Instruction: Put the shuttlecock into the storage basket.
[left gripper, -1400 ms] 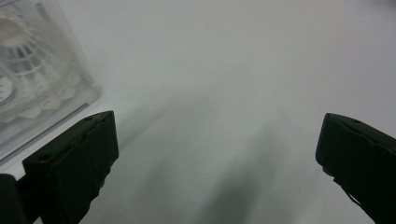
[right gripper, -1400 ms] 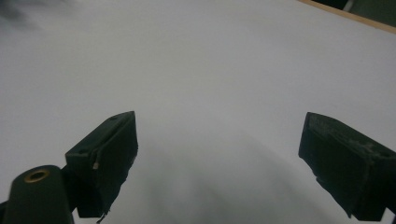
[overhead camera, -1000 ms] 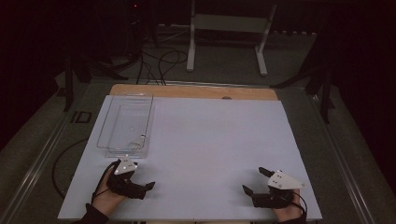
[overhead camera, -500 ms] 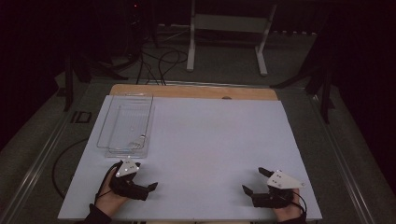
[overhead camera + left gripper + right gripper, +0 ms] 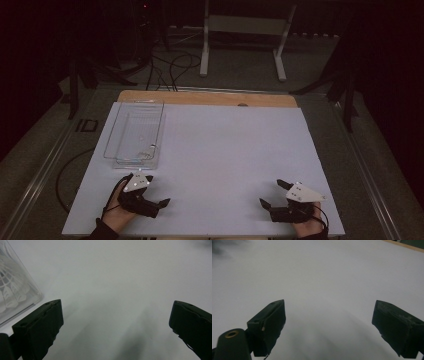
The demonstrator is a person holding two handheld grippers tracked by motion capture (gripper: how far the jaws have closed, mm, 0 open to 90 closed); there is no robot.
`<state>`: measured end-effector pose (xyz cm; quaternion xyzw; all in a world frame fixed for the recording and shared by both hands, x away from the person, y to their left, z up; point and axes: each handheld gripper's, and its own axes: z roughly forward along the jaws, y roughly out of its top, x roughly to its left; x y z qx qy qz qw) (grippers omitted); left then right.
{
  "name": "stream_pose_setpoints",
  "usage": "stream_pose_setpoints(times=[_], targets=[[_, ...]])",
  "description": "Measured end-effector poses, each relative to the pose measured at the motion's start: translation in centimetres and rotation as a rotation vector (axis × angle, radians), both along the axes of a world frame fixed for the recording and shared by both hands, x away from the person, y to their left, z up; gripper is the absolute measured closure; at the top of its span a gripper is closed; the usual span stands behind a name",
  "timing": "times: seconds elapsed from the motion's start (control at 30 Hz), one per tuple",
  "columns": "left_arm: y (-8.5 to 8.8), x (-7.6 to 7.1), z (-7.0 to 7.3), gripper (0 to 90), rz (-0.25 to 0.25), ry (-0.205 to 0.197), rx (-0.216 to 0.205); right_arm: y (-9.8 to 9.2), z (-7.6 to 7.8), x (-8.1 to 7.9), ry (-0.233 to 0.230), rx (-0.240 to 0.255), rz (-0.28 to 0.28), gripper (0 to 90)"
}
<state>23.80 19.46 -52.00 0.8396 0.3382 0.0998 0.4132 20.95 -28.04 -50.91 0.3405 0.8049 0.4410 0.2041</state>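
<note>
black hand-held gripper (image 5: 150,202) pair, pale triangular top plates, seemingly dark sleeves.

A white-topped work table (image 5: 240,150) stands in a dim, dark-walled room.
A strip of bare wood (image 5: 200,97) edges the table's far side. Beyond it, a grey floor (image 5: 240,65) carries a white metal stand (image 5: 245,30) on two legs and a tangle of black cables (image 5: 167,65) to its left. Dark stand legs (image 5: 345,90) rise at the right, and more dark legs (image 5: 75,85) at the left. A small red light (image 5: 145,6) glows in the blackness at the back.
</note>
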Motion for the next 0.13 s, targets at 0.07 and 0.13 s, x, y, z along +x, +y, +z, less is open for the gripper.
stream_pose_setpoints(times=[0.07, 0.13], targets=[[-0.02, -0.01, -0.04, 0.1, -0.002, -0.001, 0.003, -0.01, 0.01, 0.0, 0.0, -0.001, 0.0, 11.7], [0.01, 0.0, -0.03, 0.1, -0.002, 0.0, 0.003, 0.0, 0.02, -0.01, -0.001, -0.001, 0.002, 11.7]])
